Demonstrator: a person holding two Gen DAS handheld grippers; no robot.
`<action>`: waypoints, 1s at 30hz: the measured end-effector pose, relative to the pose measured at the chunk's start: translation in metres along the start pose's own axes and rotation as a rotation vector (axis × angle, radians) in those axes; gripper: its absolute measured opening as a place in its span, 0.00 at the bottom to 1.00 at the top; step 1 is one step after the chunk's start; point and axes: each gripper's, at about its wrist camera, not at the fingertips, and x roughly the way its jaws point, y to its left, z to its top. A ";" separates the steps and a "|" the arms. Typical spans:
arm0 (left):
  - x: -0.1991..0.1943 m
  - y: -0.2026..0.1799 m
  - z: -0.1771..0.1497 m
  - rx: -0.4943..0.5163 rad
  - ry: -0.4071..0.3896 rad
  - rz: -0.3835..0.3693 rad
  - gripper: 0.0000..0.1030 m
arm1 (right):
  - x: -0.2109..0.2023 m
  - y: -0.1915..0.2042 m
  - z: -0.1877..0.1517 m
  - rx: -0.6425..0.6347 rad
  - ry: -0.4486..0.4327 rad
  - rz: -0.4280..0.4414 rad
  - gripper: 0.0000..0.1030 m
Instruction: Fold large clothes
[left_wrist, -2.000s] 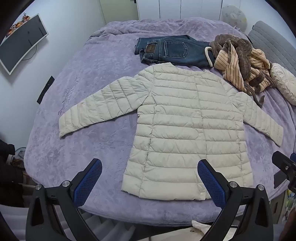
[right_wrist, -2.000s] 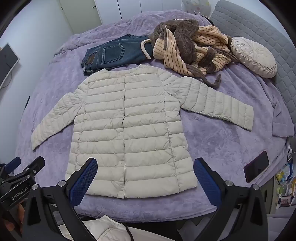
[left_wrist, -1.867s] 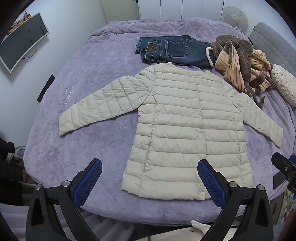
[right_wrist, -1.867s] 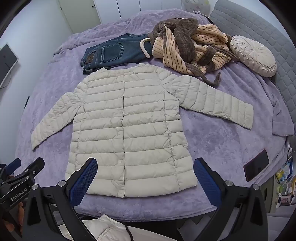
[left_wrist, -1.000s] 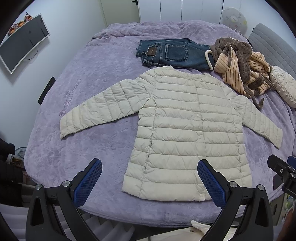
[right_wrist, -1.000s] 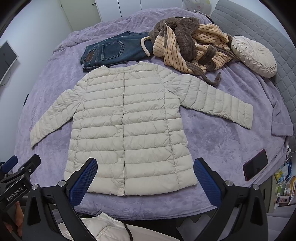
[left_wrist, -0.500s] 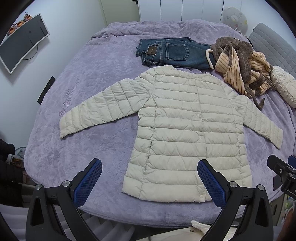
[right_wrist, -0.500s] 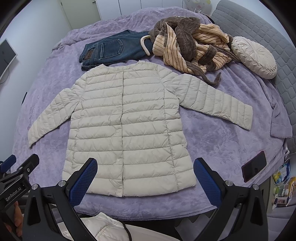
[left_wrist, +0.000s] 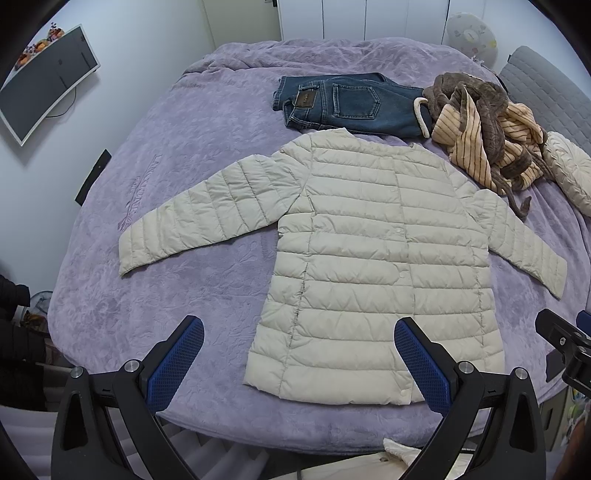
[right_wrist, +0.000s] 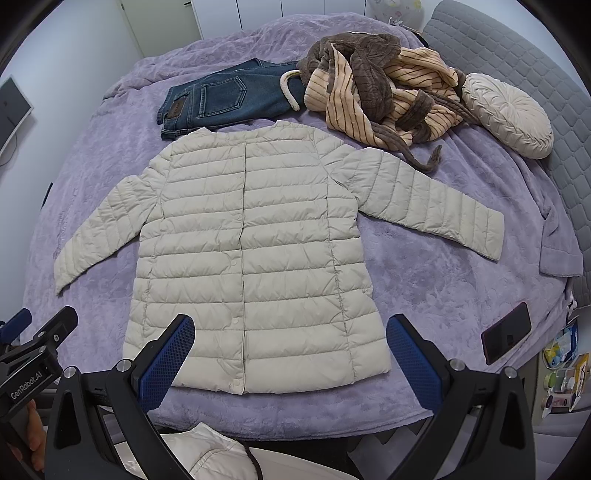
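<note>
A cream quilted puffer jacket (left_wrist: 373, 254) (right_wrist: 255, 243) lies flat and face up on the purple bed, snapped closed, both sleeves spread out to the sides. My left gripper (left_wrist: 299, 354) hovers open above the hem at the bed's near edge, holding nothing. Just to its right, my right gripper (right_wrist: 290, 350) is open too, also over the hem and empty. Each gripper's body shows at the edge of the other's view.
Folded blue jeans (left_wrist: 347, 101) (right_wrist: 229, 98) lie beyond the collar. A brown and striped robe (left_wrist: 484, 129) (right_wrist: 384, 92) is heaped at the far right beside a round cream cushion (right_wrist: 508, 114). A dark phone (right_wrist: 506, 332) rests at the bed's right edge. The bedspread (left_wrist: 184, 295) surrounds the jacket.
Both views have drifted slightly over the last two seconds; the jacket sits a little differently in frame. The jacket itself has not moved and both grippers stay open.
</note>
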 end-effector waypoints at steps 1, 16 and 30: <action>-0.001 0.000 0.000 0.000 0.000 0.000 1.00 | 0.000 0.000 0.001 0.000 0.001 0.000 1.00; -0.001 0.000 0.001 0.000 0.002 0.001 1.00 | -0.001 0.001 0.001 -0.002 0.004 -0.005 1.00; 0.000 -0.001 0.001 0.001 0.003 0.001 1.00 | -0.001 0.003 0.000 -0.003 0.004 -0.008 1.00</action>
